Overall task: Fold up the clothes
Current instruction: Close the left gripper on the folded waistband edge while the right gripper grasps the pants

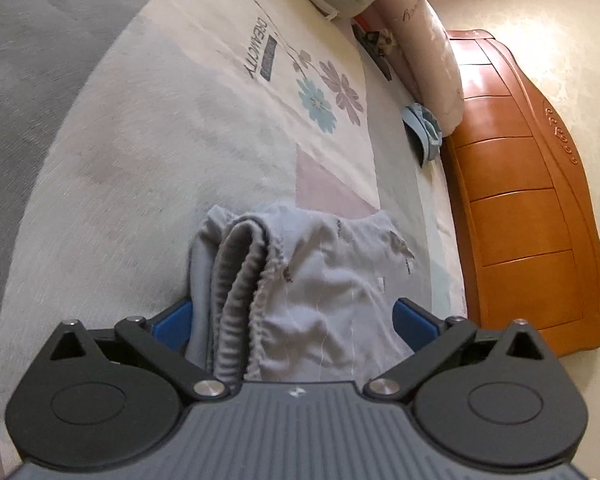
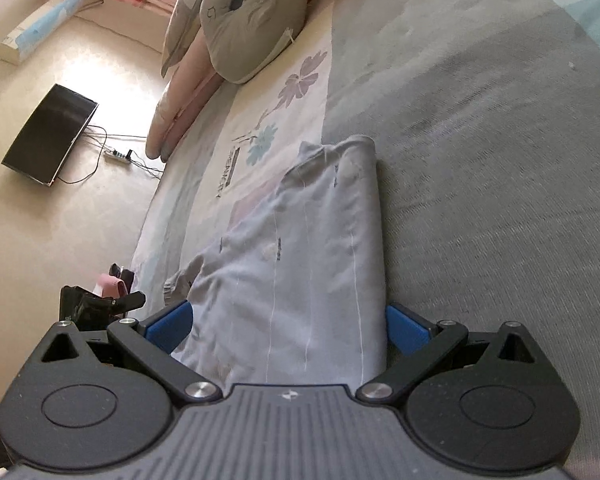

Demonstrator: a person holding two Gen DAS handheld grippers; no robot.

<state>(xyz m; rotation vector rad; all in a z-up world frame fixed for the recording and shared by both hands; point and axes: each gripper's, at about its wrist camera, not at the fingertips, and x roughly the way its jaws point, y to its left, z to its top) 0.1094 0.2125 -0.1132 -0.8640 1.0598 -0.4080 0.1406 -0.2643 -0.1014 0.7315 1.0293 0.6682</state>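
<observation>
1. Left gripper [image 1: 292,314]: blue fingers spread wide, elastic-waist end of the grey garment [image 1: 300,280] bunched between them.
2. Right gripper [image 2: 288,320]: fingers wide, garment's flat striped end between.
3. Garment lies on bedsheet [image 1: 140,140], headboard [image 1: 532,200] far right.

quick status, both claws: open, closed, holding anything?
Left claw: open, jaws spread around the bunched grey garment, waistband end.
Right claw: open, jaws spread around the same garment's flat end.
</observation>
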